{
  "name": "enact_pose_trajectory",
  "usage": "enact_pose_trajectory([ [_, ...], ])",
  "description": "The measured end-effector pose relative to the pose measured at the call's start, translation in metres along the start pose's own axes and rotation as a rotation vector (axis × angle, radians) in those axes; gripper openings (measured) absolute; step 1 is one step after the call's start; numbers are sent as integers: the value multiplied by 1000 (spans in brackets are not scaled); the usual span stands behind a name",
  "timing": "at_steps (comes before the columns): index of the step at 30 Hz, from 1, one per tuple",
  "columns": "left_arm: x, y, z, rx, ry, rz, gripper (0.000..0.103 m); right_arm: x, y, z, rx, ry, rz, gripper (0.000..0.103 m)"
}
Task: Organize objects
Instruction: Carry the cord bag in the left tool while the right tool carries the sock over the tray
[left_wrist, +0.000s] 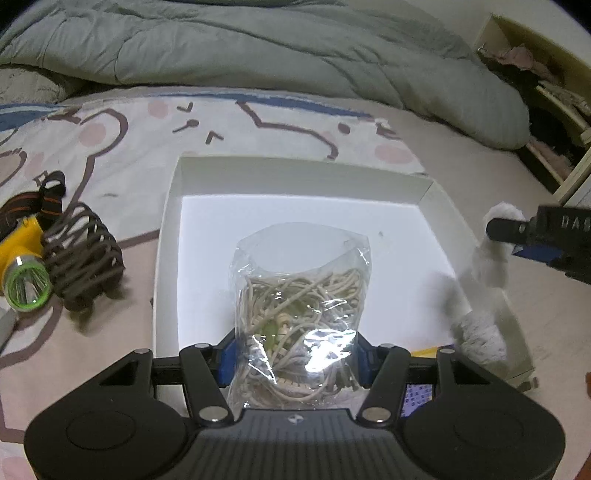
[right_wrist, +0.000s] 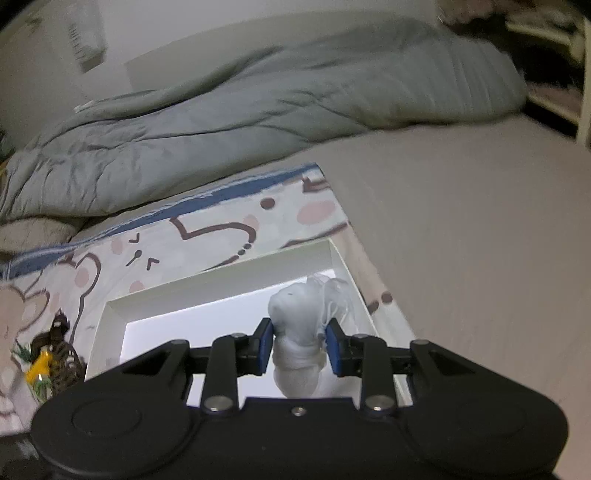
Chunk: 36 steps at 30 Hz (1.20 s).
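My left gripper (left_wrist: 296, 356) is shut on a clear plastic bag of pale cords (left_wrist: 299, 295). It holds the bag upright over the open white box (left_wrist: 168, 236), which lies on the bed. At the right edge of the left wrist view, my right gripper (left_wrist: 506, 240) is shut on a white gauzy bundle (left_wrist: 493, 262) that hangs over the box's right wall, its lower end blurred. In the right wrist view, the blue pads of my right gripper (right_wrist: 299, 345) squeeze the white bundle (right_wrist: 295, 325) above the box (right_wrist: 110, 317).
A yellow headlamp (left_wrist: 24, 258) with a strap and a dark coiled holder (left_wrist: 86, 266) lie on the patterned sheet (left_wrist: 110, 147) left of the box. A grey duvet (left_wrist: 258, 48) is heaped behind it. Shelving (left_wrist: 554, 110) stands at the far right.
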<state>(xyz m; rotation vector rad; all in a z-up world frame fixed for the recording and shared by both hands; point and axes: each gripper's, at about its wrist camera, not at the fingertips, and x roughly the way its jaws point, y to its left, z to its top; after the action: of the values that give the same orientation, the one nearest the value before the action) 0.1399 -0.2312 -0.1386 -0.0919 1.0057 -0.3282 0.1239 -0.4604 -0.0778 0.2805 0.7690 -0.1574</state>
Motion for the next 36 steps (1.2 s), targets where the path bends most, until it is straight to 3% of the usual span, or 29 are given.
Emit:
enact_pose_trajectory([
  [5,11,3,-7,-12,47,11,60,13,-1,-3,35,33,4,32],
  [9,13,-2,-10,29,50,30,81,23,1,-7,47,73,-8,36],
  [11,12,-2,-10,26,55,26,81,26,3,-10,41,80,-34,52],
  [17,8,-4,-8,43,53,3,80,26,4,-12,9,93,-69,53],
  [21,9,-6,-7,55,58,-19,69,23,4,-12,5,87,-75,55],
  [26,11,-11,-8,84,62,-19,65,20,2,-11,15,79,-65,56],
  [32,8,-17,-15,99,96,-36,64,18,0,-10,12,73,-57,56],
  [36,4,-15,-16,44,116,-40,66,16,-1,-10,15,70,-60,56],
])
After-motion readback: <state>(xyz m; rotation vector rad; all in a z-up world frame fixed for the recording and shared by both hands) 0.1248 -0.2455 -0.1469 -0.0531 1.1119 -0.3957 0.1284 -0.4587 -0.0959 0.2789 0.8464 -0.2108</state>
